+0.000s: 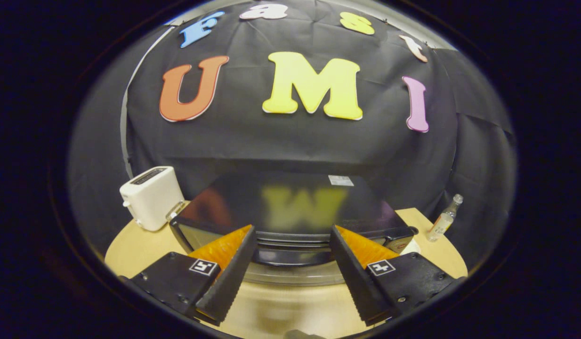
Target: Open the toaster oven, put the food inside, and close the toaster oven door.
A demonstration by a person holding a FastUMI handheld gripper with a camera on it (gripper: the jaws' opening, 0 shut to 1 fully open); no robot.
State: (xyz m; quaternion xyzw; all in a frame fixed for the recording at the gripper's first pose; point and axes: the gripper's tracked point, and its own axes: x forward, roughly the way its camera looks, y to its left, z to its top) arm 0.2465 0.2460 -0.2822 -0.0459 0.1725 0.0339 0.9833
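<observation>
Gripper view: my gripper (290,270) gapes wide, empty, the oven (290,212) dead ahead, its handle (293,256) lying crosswise between my fingers.

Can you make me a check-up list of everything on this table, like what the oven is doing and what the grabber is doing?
Surface: round light wooden table, toaster oven in the middle.
Job's things: black toaster oven with a shiny top, just ahead of the fingers; its handle bar lies between them. Whether the door is down, I cannot tell. Food: nothing seen.
Clutter: white toaster beside the oven on one side; small clear bottle standing upright on the other side.
Gripper: gripper open, fingers spread on either side of the handle bar, holding nothing.
Cables: nothing seen.
Surroundings: black cloth wall behind the table.
</observation>
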